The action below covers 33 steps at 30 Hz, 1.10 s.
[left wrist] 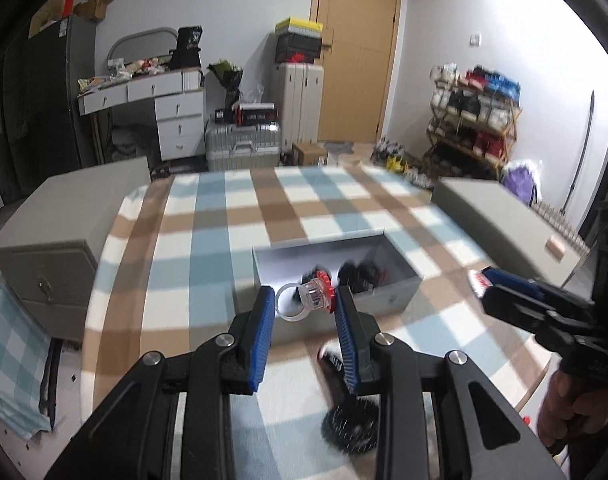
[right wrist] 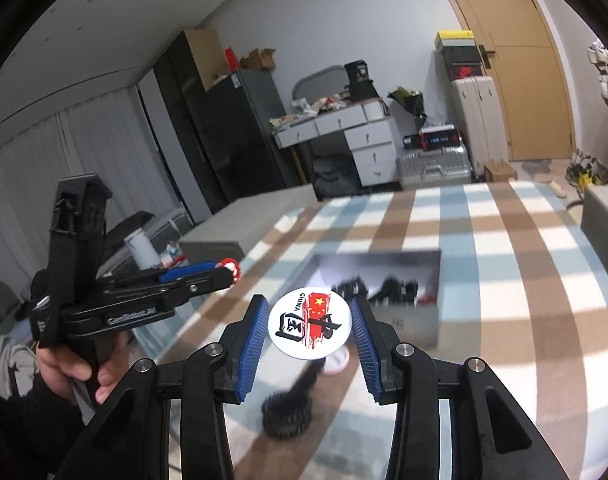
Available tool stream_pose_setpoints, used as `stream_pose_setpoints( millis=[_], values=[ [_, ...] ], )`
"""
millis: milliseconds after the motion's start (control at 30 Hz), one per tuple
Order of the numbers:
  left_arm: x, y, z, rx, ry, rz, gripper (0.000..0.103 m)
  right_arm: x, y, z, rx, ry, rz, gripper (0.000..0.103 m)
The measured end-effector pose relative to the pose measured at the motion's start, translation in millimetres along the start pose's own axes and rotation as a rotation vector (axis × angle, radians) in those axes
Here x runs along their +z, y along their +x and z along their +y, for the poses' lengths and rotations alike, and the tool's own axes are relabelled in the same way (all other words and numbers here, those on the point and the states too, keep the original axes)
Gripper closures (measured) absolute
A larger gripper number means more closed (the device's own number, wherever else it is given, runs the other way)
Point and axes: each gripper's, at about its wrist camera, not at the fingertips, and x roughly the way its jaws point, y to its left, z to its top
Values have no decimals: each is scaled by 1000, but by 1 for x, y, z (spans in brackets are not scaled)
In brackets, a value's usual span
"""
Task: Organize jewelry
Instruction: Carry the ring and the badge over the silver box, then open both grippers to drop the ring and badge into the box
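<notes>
Table (left wrist: 192,240): covered with a checked cloth in blue, brown and white; everything for the task sits toward its near edge.
Grey box (left wrist: 399,294): open-topped, standing on the cloth just beyond both tongs; dark, blurred pieces with a touch of red already lie inside it.
Black brush (right wrist: 288,412): round and bristly, lying on the cloth at the near edge, below the lifted tongs; a small white and red item lies just beside it.
Right tongs (right wrist: 309,326): raised above the cloth, clamped on a round white badge (right wrist: 309,324) printed with a red flag and black characters, one pad on each rim.
Left tongs (left wrist: 305,300): also raised, clamped on a clear plastic ring (left wrist: 304,300) with a red toothed part; the band sticks out toward the left pad.
Step in hand (judgement): both pieces look ready to be carried to the box.
How to do it well: keep both grips firm and steady, since the badge is held only by its thin rim and could pivot. Bring each piece over a bare part of the box floor, lower inside the walls, then part the pads. Go one hand at a time so the tongs do not collide over the narrow opening.
</notes>
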Motion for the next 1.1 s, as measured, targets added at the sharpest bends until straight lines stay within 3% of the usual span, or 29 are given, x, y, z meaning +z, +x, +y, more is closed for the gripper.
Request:
stream_pose_setpoints(
  millis=[133,433,867,1100],
  values=[
    [15,5,-2,-8,14,-22,78,23,17,-5,-26,7,14,61],
    [21,60,10,-44,-32,63,78,46,72,-13,-55,-2,79,62],
    [17,104,18,-88,-43,158,78,30,138,-45,-88,37,212,62],
    [13,114,11,-100,-6,189,78,21,151,-54,-100,46,249,62]
  ],
)
